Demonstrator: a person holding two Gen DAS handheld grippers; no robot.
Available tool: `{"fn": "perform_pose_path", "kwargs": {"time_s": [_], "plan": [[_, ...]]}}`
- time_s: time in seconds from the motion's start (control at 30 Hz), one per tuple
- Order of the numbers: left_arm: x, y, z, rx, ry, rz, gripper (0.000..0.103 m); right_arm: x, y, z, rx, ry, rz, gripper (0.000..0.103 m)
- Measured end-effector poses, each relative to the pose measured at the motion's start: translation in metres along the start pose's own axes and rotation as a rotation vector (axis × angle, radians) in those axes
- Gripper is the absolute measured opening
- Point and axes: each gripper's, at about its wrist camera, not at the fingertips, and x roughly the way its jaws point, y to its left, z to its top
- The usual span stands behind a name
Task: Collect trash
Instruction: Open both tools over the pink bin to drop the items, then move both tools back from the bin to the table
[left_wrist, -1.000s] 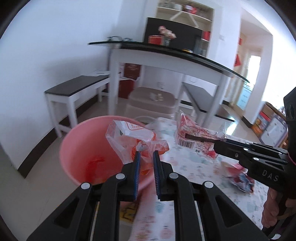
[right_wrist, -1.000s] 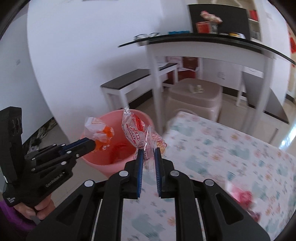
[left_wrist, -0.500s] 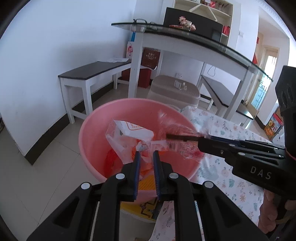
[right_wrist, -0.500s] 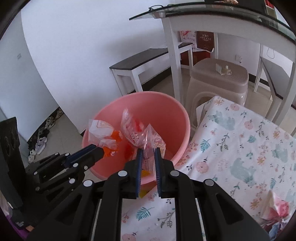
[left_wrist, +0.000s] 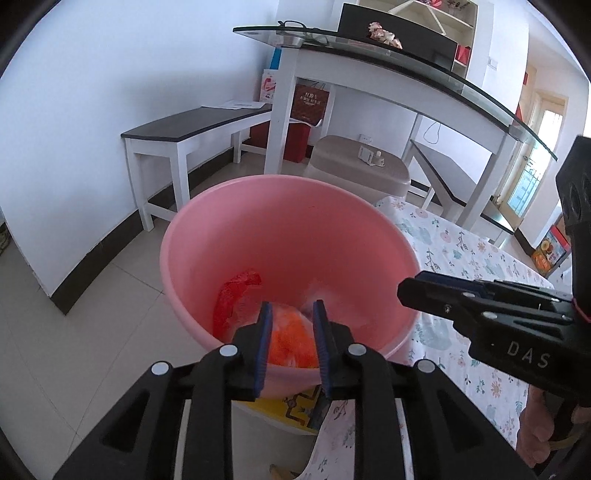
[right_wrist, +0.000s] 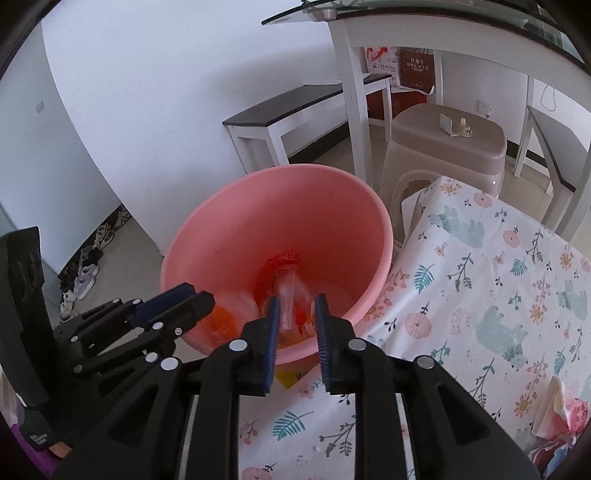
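Observation:
A pink bucket (left_wrist: 177, 236) stands on the floor beside the floral-cloth table (right_wrist: 480, 280). My left gripper (left_wrist: 291, 312) hangs over its near rim, jaws opening, and the orange wrapper (left_wrist: 291, 339) lies loose below them inside the bucket. My right gripper (right_wrist: 297, 306) is also over the pink bucket (right_wrist: 229, 221), jaws opening; a blurred clear wrapper (right_wrist: 290, 291) drops free between them. A red wrapper (right_wrist: 277, 266) lies at the bottom. Each view shows the other tool: the right gripper (left_wrist: 404, 291) and the left gripper (right_wrist: 197, 295).
More crumpled wrappers (right_wrist: 565, 417) lie on the cloth at the lower right. A beige plastic stool (right_wrist: 443, 136), a dark-topped white bench (left_wrist: 192, 125) and a glass-topped white table (left_wrist: 369, 55) stand behind the bucket. Shoes (right_wrist: 85, 269) sit by the wall.
Both grippers moved down over the bucket. Their jaws have parted and let go of the wrappers, which have dropped into the bucket.

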Motion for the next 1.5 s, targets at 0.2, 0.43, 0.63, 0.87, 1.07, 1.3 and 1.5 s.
{"fn": "perform_pose_path", "kwargs": {"time_s": [0.2, 0.43, 0.63, 0.87, 1.07, 1.3, 1.5], "plan": [[-0.010, -0.003, 0.002, 0.004, -0.014, -0.010, 0.024, -0.012, 0.002, -0.004, -0.008, -0.022, 0.000, 0.020], [-0.025, -0.017, 0.003, 0.026, -0.035, -0.043, 0.027, -0.033, -0.002, -0.015, -0.004, -0.046, -0.017, 0.020], [-0.036, -0.037, 0.002, 0.055, -0.042, -0.084, 0.027, -0.057, -0.013, -0.027, 0.015, -0.071, -0.047, 0.020], [-0.041, -0.064, 0.000, 0.099, -0.031, -0.133, 0.028, -0.091, -0.034, -0.051, 0.052, -0.106, -0.098, 0.035], [-0.044, -0.091, -0.004, 0.140, -0.014, -0.183, 0.028, -0.123, -0.060, -0.075, 0.106, -0.133, -0.155, 0.035], [-0.040, -0.121, -0.013, 0.176, 0.030, -0.247, 0.028, -0.161, -0.097, -0.111, 0.179, -0.167, -0.259, 0.036], [-0.035, -0.145, -0.020, 0.213, 0.069, -0.283, 0.028, -0.185, -0.130, -0.140, 0.254, -0.180, -0.333, 0.041]]}}
